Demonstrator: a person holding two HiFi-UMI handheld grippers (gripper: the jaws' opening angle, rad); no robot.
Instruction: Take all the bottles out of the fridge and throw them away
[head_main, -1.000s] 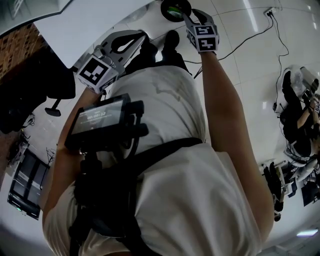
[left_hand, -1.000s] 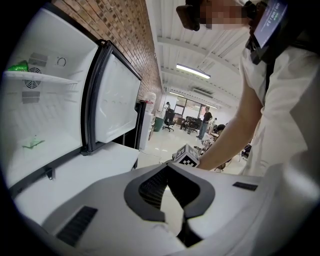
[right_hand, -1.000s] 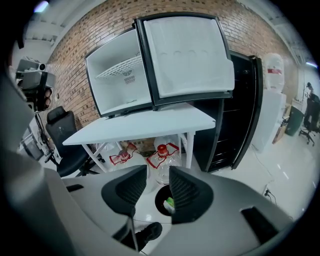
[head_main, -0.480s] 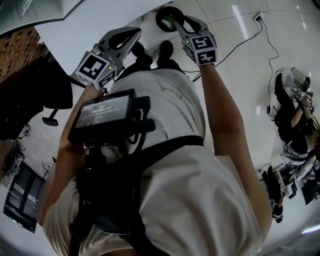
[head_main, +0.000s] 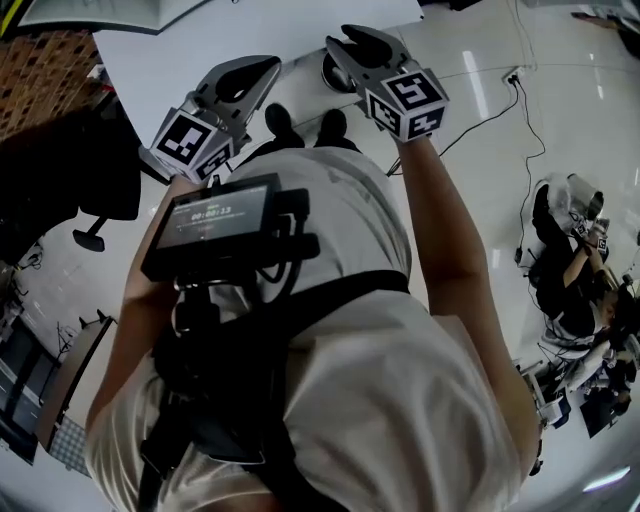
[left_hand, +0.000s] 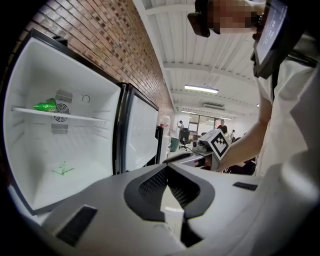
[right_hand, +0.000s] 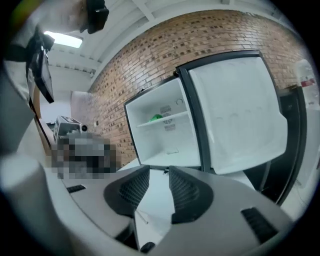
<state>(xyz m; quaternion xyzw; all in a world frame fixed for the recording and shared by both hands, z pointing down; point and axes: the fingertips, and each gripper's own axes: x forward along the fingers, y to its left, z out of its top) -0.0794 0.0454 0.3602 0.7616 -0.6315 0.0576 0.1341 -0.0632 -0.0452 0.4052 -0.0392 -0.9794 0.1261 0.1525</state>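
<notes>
Head view, looking down on the person: both arms reach out in front. L gripper is at 11 o'clock, w/ the elbow bent and the forearm coming up from 8. R gripper is at 12 o'clock, w/ the bare arm nearly straight, running up from 4. A dark round bin peeks out on the floor just under the R gripper, near the person's shoes.

L gripper view: its fingers are pressed tight, tip to tip, w/ nothing btw them. It points about level. The open fridge is at 9 o'clock. A green bottle lies on the fridge shelf. A small green thing lies on the fridge floor; can't tell what it is.

R gripper view: its fingers stand partly apart and have just been closing, w/ nothing btw them. The fridge is at 12 o'clock, w/ its door swung wide at 2. The green bottle is on the shelf, well apart from both grippers.
</notes>
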